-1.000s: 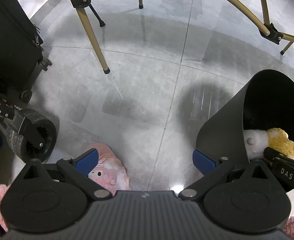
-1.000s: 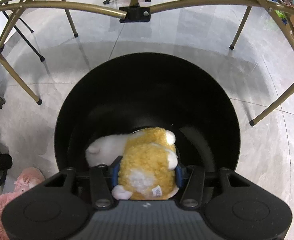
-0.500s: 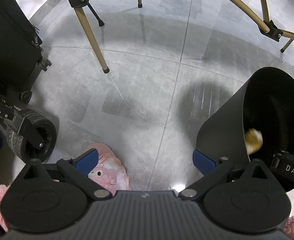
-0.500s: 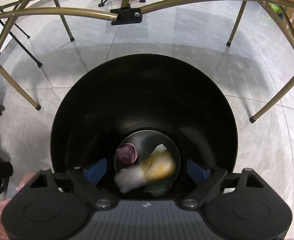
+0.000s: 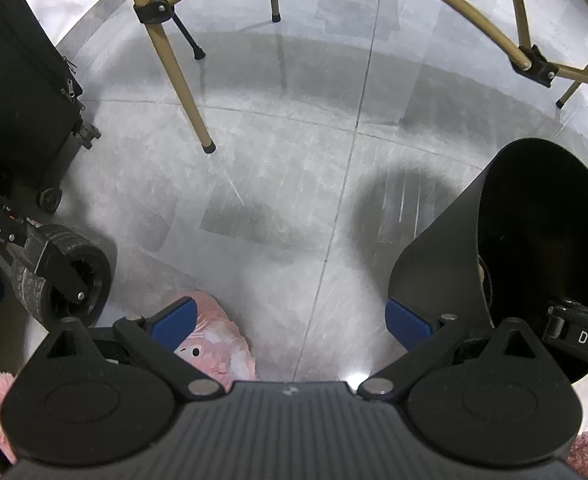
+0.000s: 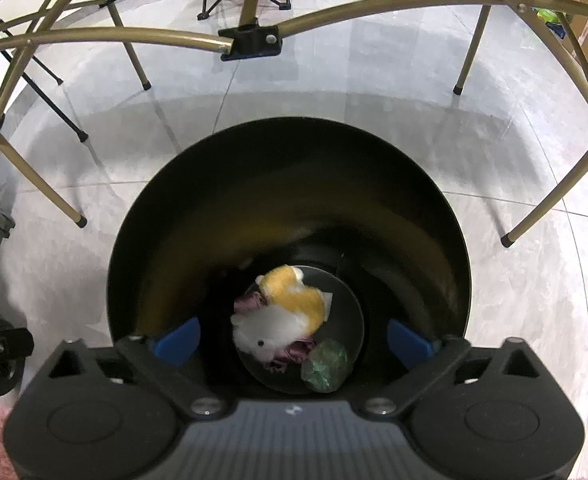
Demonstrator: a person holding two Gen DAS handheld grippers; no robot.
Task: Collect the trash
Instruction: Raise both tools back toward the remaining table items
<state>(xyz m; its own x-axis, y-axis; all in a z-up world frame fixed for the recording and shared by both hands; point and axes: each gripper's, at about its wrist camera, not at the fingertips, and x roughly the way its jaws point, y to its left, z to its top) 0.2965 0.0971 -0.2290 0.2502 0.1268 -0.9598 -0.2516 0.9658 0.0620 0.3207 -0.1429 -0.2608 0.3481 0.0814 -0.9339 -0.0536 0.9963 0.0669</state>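
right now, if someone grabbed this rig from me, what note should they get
Left gripper: open, empty, low over the floor beside the pink plush.
Right gripper: open, empty, above the mouth of the black bin.
Done: the yellow and white plush lies at the bin's bottom, on a purple scrap and beside a green wad.
Left: the pink plush is on the floor, outside the bin; probably next.

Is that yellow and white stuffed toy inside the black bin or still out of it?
Inside. The stuffed toy lies at the bottom of the black bin, on other scraps, and the right gripper above it is open and empty.
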